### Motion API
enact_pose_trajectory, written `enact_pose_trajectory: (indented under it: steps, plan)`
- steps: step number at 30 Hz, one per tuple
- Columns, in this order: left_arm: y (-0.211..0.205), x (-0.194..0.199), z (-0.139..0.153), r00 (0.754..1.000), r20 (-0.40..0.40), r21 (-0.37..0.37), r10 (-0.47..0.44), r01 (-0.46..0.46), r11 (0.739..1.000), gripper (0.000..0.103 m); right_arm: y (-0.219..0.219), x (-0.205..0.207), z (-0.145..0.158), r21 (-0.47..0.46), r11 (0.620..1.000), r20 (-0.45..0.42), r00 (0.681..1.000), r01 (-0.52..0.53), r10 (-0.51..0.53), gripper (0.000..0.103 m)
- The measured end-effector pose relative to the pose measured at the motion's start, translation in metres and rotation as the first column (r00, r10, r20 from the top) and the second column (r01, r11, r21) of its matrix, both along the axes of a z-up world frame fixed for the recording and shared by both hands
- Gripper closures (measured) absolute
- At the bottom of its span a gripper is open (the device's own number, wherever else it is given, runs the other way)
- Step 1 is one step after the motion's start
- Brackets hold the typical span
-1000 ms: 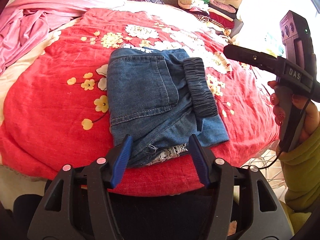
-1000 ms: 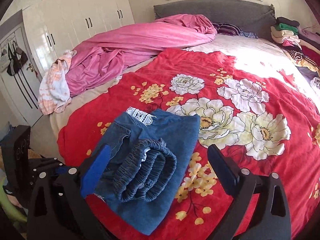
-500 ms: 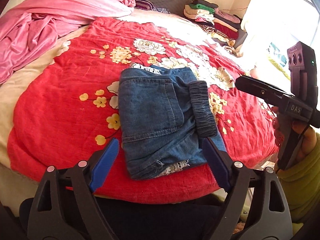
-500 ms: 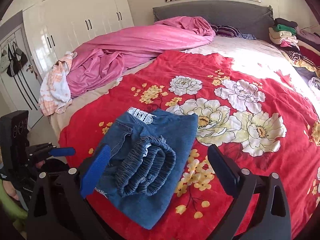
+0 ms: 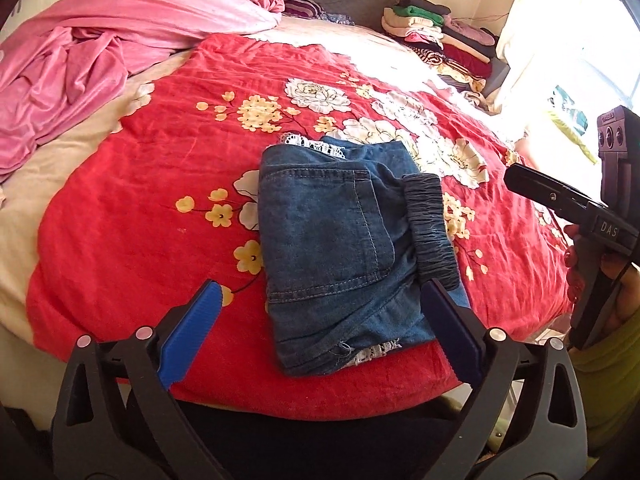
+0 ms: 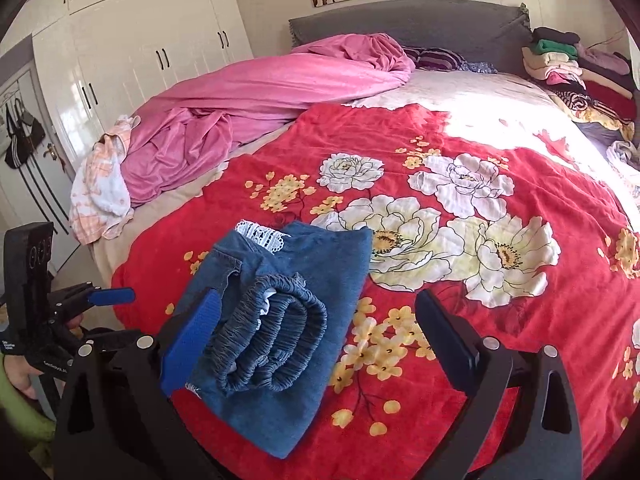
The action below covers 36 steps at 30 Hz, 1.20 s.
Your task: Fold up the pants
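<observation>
Two handheld grippers hover over the near edge of a bed, each seen from its own camera. The left gripper (image 5: 320, 332) has just been opening and its blue-padded jaws now stand wide apart, holding nothing; the near end of the pants shows between the jaws in the picture, with neither pad pressing on it. The right gripper (image 6: 316, 340) also stands wide open and empty, with the pants' gathered waistband (image 6: 272, 340) in front of its left finger. The pants (image 5: 348, 248), blue denim with white lace trim, lie folded into a compact bundle on the red blanket (image 5: 132, 216), close to its near edge. The blanket is printed with white and yellow flowers. Beyond the pants, to their left, a crumpled pink sheet (image 6: 256, 104) lies heaped. Farther back, to the right of the pants, a stack of folded clothes (image 6: 560, 64) sits by the grey headboard (image 6: 440, 24). White wardrobes (image 6: 132, 52) stand behind the pink sheet.
</observation>
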<state>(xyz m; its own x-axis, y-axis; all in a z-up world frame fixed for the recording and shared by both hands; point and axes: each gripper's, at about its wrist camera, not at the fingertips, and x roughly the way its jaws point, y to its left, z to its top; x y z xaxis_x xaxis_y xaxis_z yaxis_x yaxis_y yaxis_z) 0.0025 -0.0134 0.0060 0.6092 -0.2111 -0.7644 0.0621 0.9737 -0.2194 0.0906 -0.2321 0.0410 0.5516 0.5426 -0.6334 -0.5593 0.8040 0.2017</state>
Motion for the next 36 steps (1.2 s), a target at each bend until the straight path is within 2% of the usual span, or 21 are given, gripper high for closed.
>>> enact_pose_trajectory:
  steps: [13,21,25,32,36]
  plan:
    - [0.008,0.022,-0.007,0.999,-0.017,0.014,0.028,-0.028,1.0,0.01,0.001,0.007,-0.019,0.001,1.0,-0.048,0.999,0.004,-0.004,0.006]
    - [0.013,0.044,-0.027,0.997,-0.055,-0.008,0.048,-0.048,0.999,0.01,0.018,0.008,-0.051,0.014,0.999,-0.164,0.986,-0.036,0.038,0.006]
    - [0.006,0.051,-0.037,0.998,-0.053,0.026,0.022,-0.021,0.999,0.01,0.025,0.011,-0.067,0.038,0.998,-0.226,0.973,-0.046,0.053,0.006]
    - [0.01,0.067,-0.053,0.995,-0.101,-0.07,-0.01,0.003,0.998,0.01,0.031,0.021,-0.087,0.129,0.989,-0.313,0.944,-0.065,0.103,0.006]
    - [0.014,0.073,-0.056,0.994,-0.106,-0.108,-0.013,0.002,0.994,0.01,0.037,0.025,-0.091,0.157,0.983,-0.307,0.942,-0.093,0.138,0.006]
